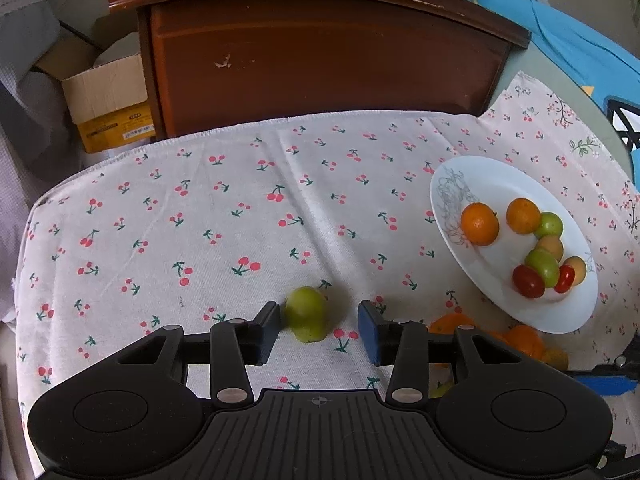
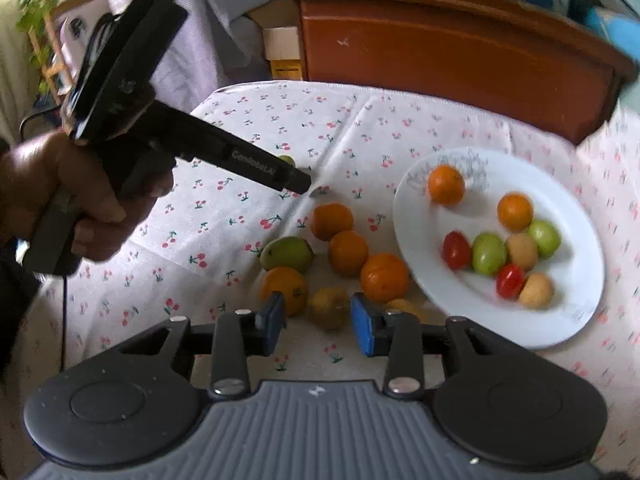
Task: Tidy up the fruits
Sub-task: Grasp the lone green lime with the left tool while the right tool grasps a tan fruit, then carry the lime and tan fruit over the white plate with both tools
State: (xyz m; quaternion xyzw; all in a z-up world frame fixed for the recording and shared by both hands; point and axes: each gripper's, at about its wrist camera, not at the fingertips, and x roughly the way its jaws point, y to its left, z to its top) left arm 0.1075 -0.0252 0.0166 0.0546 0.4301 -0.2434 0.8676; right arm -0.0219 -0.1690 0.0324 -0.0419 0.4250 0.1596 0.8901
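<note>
Green fruit (image 1: 307,319) sits low centre on the cherry-print tabletop, between the left tool's (image 1: 319,330) parted pads, touching one only. Right tool (image 2: 319,322), also apart, straddles a brownish fruit (image 2: 330,307). Risk: round fruit rolling off-centre, squirting out.

White lettering on the barrel of the left tongs (image 2: 294,178) reads roughly "GenRobot.AI". The yellow label on the cardboard box (image 1: 108,104) carries print too small to read.
</note>
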